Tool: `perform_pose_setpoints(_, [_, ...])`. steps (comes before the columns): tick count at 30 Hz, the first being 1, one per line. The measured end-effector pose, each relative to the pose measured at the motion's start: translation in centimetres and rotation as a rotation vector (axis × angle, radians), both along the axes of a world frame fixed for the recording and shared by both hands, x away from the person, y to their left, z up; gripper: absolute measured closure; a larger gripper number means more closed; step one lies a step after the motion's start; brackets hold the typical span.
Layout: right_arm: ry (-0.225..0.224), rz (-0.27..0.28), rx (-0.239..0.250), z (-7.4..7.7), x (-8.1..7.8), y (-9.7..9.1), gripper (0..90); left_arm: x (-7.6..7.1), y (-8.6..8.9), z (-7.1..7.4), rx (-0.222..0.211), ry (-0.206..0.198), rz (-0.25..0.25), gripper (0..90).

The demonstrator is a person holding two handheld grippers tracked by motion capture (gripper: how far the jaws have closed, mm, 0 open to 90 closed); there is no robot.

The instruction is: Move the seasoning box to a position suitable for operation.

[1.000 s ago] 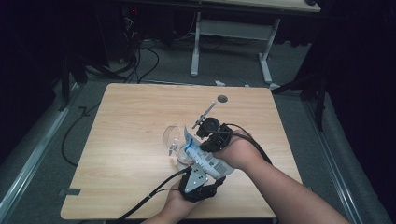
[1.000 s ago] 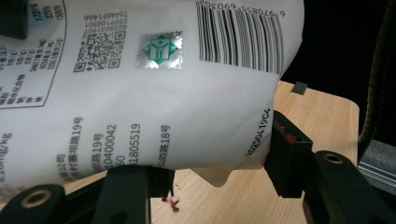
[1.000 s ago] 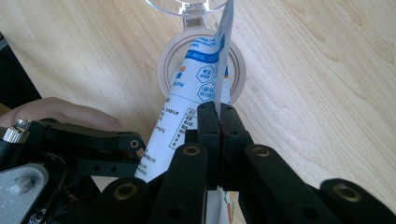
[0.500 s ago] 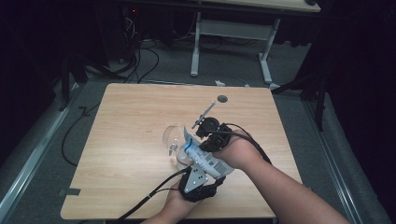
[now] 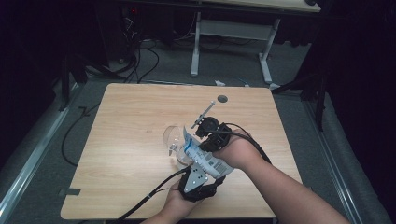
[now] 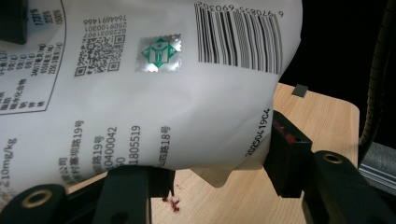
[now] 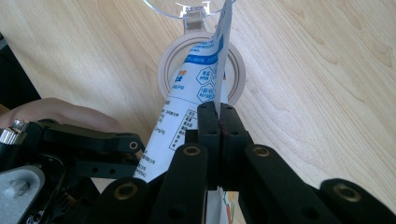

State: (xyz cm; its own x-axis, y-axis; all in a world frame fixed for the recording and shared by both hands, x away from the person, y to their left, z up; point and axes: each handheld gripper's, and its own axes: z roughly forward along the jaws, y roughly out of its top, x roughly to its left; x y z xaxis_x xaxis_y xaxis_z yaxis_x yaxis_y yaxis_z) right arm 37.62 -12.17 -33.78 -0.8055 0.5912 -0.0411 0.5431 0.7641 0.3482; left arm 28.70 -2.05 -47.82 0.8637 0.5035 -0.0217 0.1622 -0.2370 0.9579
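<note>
- White printed plastic pouch (image 5: 203, 156) slants between both grippers, its top over a round clear container (image 7: 201, 65) on the wooden bench (image 5: 130, 121).
- Right gripper (image 7: 218, 112) is clenched on the pouch's thin edge.
- Left gripper (image 6: 219, 163) grasps the pouch's bottom, its jaws partly apart.

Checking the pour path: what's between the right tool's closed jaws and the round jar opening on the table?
In the right gripper view, just the white printed pouch, running from the right tool into the beige-rimmed jar.

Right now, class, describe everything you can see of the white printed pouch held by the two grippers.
The pouch is a soft white plastic bag with black text, a barcode, QR codes, a green seal and blue markings. It tilts over a round-rimmed container with its clear lid open. The left gripper clamps its bottom end; the right gripper pinches a thin edge nearer the top.
</note>
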Motion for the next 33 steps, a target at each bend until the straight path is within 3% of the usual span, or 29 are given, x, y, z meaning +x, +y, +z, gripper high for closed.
perform_pose_setpoints(33, [-0.002, -0.004, -0.002, 0.26, 0.08, 0.21, 90.0, 0.03, 0.12, 0.34, -0.012, -0.003, 0.001, 51.6])
